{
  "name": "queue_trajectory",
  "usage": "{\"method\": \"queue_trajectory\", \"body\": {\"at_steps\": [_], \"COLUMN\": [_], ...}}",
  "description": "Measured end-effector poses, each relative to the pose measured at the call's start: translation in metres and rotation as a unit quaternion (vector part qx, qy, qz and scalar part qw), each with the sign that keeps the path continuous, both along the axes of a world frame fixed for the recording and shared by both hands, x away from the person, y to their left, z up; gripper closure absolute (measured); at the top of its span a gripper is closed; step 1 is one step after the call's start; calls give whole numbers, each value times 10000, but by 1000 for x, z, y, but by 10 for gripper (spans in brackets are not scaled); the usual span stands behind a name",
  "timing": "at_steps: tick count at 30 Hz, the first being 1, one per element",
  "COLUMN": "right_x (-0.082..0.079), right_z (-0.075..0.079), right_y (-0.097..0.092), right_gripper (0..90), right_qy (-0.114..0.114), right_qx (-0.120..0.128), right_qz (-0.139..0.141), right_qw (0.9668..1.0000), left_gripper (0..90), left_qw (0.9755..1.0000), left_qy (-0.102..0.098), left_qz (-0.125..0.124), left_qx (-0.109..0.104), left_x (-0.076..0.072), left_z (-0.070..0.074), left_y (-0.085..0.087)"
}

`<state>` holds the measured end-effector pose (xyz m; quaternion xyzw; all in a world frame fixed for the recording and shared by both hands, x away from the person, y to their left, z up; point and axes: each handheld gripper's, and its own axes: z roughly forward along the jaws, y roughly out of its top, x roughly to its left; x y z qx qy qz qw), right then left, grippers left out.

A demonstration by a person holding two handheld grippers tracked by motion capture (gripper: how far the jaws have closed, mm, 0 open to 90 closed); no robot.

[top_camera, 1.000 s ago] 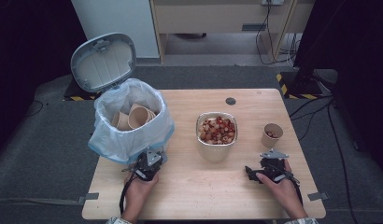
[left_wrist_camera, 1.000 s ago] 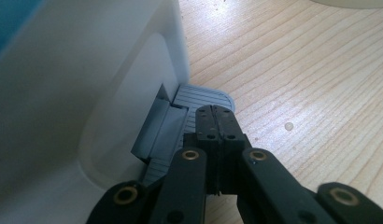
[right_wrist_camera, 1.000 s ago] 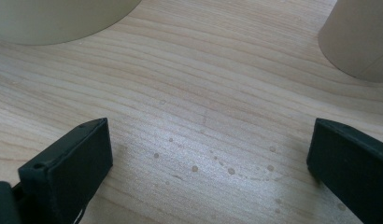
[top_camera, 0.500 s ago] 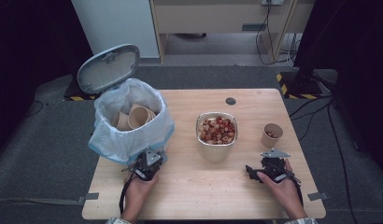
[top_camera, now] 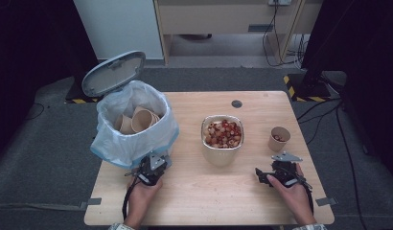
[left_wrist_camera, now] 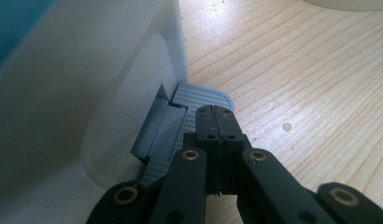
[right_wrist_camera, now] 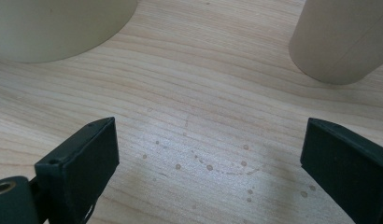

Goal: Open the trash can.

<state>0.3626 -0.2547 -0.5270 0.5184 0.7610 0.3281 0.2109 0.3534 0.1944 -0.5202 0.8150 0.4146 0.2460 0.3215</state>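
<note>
The left gripper (left_wrist_camera: 216, 122), jaws pressed together, rests its tip on the grey foot pedal (left_wrist_camera: 189, 112) at the base of the white bin (top_camera: 134, 125), whose lid (top_camera: 113, 73) stands raised. The right gripper (right_wrist_camera: 208, 154) spreads wide over bare wood of the table (top_camera: 261, 201), right of the bin and near the table's front edge. Between them, the bowl (top_camera: 222, 139) sits just right of the bin; a small paper cup (top_camera: 279, 139) stands further right, leaving open tabletop ahead of the spread jaws.

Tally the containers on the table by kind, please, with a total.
Bins: 1, lid up, brown cups inside, too overlapped to count
Bowls: 1
Cups standing on the table: 1
Total: 3
</note>
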Motion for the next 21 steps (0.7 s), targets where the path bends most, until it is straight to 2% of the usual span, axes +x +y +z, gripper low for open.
{"method": "queue_trajectory", "body": {"at_steps": [6,21], "right_x": [-3,-5], "right_z": [4,8], "right_y": [-3,-12], "right_gripper": [43,44], "right_qy": [-98,-150], "right_qx": [40,89], "right_qz": [-13,-239], "right_qw": [9999,9996], "left_gripper": [894,895], "left_qw": [10000,10000], "left_qy": [3,9], "left_qz": [-7,-14], "left_qx": [-2,-11], "left_x": [0,0], "left_z": [0,0], "left_y": [0,0]}}
